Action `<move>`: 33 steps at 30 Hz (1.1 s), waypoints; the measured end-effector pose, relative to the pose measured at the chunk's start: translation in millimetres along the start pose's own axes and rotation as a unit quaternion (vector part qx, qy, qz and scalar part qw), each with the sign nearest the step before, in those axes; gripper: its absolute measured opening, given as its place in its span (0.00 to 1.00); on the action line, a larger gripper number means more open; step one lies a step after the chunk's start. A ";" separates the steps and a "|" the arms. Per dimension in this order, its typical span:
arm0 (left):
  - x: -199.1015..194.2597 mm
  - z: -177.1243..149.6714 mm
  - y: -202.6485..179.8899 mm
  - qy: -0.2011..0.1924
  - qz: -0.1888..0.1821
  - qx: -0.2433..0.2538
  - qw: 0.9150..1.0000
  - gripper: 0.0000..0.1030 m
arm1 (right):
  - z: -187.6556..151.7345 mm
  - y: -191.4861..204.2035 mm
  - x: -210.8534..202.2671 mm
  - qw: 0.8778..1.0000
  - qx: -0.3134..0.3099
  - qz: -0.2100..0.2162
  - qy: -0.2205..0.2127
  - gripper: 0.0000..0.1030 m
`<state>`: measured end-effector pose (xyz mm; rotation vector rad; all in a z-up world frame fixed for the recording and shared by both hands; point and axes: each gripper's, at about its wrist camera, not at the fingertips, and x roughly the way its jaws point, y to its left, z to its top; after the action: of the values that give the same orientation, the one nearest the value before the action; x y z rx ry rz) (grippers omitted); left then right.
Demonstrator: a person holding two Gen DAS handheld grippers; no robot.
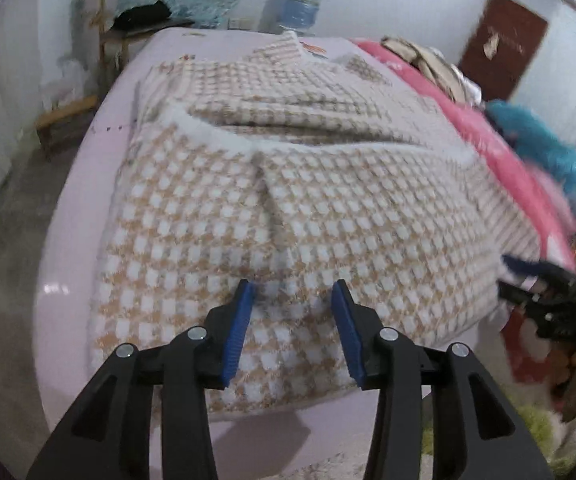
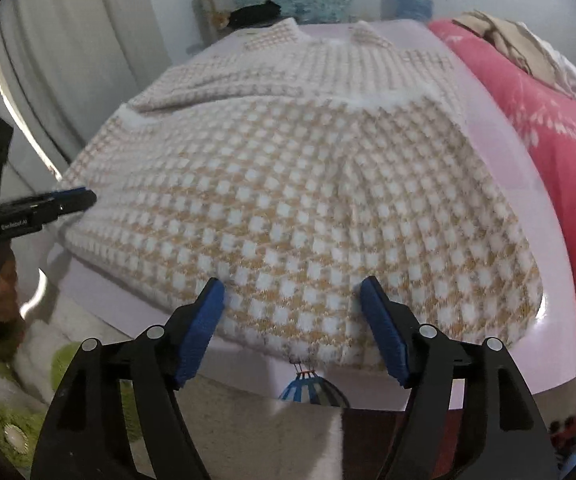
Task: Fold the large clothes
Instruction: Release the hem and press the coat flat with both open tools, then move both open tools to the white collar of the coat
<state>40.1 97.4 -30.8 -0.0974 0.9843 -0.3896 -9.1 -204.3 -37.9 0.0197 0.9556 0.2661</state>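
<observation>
A large beige-and-white checked knit garment [image 1: 288, 208] lies on a pale lilac table [image 1: 76, 184], its lower part folded up over the upper part. It fills the right wrist view too [image 2: 288, 200]. My left gripper [image 1: 293, 292] is open and empty, its blue pads over the garment's near edge. My right gripper [image 2: 292, 292] is open and empty at the near edge further right. The left gripper also shows at the left edge of the right wrist view [image 2: 68, 202], and the right gripper at the right edge of the left wrist view [image 1: 536, 288], blurred.
A pink patterned blanket [image 2: 560, 152] with a heap of clothes [image 2: 520, 48] lies along the table's right side. A blue fluffy item [image 1: 548, 148] lies on it. Wooden chair [image 1: 128, 20], water bottle [image 1: 302, 2] and brown door [image 1: 504, 44] stand behind. A curtain [image 2: 68, 60] hangs left.
</observation>
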 end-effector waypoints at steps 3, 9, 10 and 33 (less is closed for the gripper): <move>-4.8 0.9 -1.1 0.000 0.005 0.002 1.000 0.40 | 3.4 3.6 -8.1 1.000 -0.008 -0.007 -0.004 0.65; -9.6 5.1 1.1 -0.009 0.023 -0.009 1.000 0.48 | 5.5 -8.5 -16.9 0.999 0.015 -0.026 -0.022 0.67; -6.8 5.6 3.8 -0.004 0.023 -0.014 1.000 0.48 | 3.1 -13.0 -10.4 0.999 0.023 -0.032 -0.009 0.67; -11.9 18.2 -17.3 -0.008 0.075 0.025 0.997 0.71 | 35.5 -5.6 -34.9 0.997 0.060 -0.004 -0.048 0.80</move>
<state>44.5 84.0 -6.9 0.0201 0.9592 -0.2747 1.7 -214.3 9.9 0.1372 0.8752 0.1996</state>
